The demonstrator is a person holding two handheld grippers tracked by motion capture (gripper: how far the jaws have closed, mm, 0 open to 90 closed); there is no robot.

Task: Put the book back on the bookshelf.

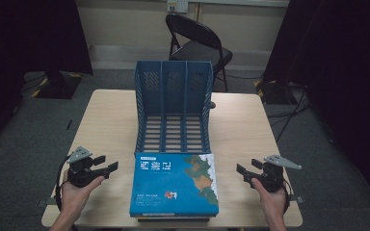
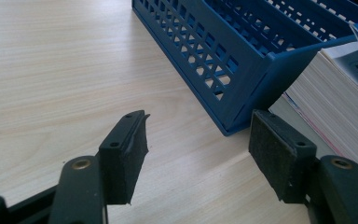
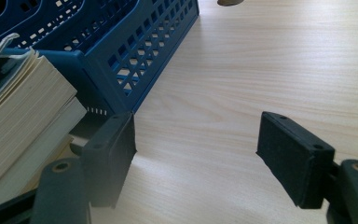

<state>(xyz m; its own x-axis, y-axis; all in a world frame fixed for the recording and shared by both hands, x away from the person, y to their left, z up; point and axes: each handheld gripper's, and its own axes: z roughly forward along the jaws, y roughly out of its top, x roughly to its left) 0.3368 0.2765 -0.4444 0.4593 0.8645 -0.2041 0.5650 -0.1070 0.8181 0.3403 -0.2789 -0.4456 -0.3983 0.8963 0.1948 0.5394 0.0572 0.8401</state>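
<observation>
Two grippers rest in our hands at the near edge of the table (image 1: 106, 110), one on each side of a stack of books (image 1: 174, 185). Our left gripper (image 1: 105, 165) has its jaws spread with nothing between them, and our right gripper (image 1: 246, 168) is likewise released and empty. Between them, near us, the stack sits with a blue-covered book on top. Just beyond it, touching its far edge, a blue file rack (image 1: 173, 103) lies with three open compartments. Farther off, a folding chair (image 1: 197, 45) stands behind the table.

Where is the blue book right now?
In the high view the blue book lies on a stack at the table's near edge, just before the blue file rack, between both grippers.
</observation>
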